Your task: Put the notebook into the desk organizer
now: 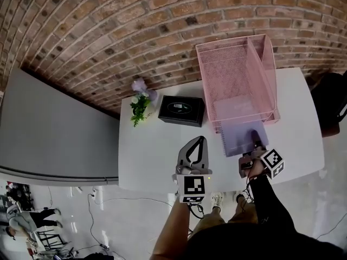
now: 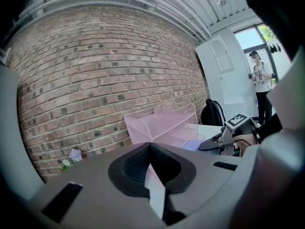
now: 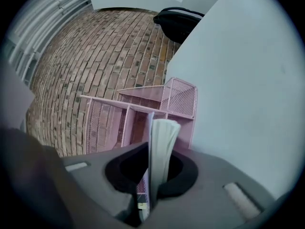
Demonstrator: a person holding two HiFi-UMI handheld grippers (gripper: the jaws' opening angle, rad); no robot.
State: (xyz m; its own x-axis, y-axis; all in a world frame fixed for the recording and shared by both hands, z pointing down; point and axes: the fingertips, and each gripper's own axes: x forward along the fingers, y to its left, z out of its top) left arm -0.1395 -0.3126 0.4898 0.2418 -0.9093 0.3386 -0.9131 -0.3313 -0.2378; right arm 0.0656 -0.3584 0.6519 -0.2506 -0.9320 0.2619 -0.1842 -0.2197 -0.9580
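A pink mesh desk organizer (image 1: 238, 80) stands at the back right of the white table (image 1: 157, 161), against the brick wall. The purple spiral notebook (image 1: 238, 136) lies flat in front of it, its far edge at the organizer's lower tray. My right gripper (image 1: 255, 142) is shut on the notebook's near end. In the right gripper view the notebook (image 3: 162, 130) shows edge-on between the jaws, pointing at the organizer (image 3: 138, 116). My left gripper (image 1: 198, 143) hovers over the table's middle, shut and empty, and its view shows the organizer (image 2: 162, 125) ahead.
A black box (image 1: 181, 110) and a small potted flower (image 1: 140, 104) sit at the table's back left. A dark backpack (image 1: 331, 104) rests beyond the table's right edge. A grey panel (image 1: 54, 129) stands to the left.
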